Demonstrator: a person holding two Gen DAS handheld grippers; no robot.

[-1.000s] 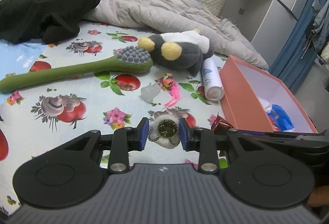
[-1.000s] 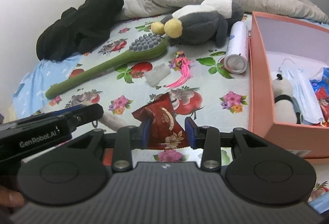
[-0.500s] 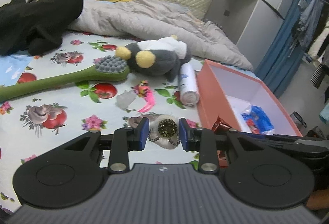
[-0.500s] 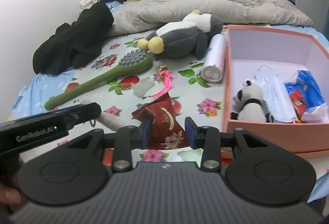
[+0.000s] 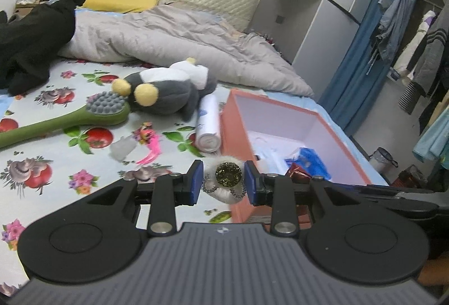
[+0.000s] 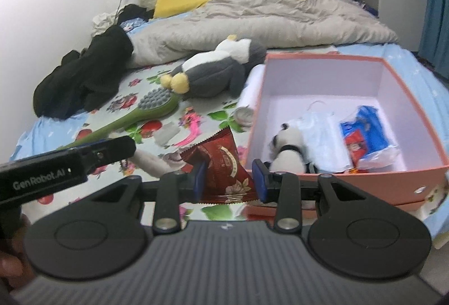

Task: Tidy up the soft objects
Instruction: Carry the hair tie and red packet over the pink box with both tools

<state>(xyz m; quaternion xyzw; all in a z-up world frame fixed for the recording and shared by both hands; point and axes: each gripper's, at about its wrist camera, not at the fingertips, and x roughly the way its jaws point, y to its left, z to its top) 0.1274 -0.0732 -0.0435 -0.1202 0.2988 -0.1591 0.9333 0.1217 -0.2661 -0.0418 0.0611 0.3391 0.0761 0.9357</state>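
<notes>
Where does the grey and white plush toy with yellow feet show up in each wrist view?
Left wrist: plush toy lies left of centre, above the green brush, left of the spray can.
Right wrist: plush toy lies centre-left, behind the brush head, beside the pink box.
Shared landmark: the pink box.

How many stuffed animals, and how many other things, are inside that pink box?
Stuffed animals: 1, the panda
Face masks: 1
Blue packets: 1
Total in the pink box: 3 that can be made out
</notes>
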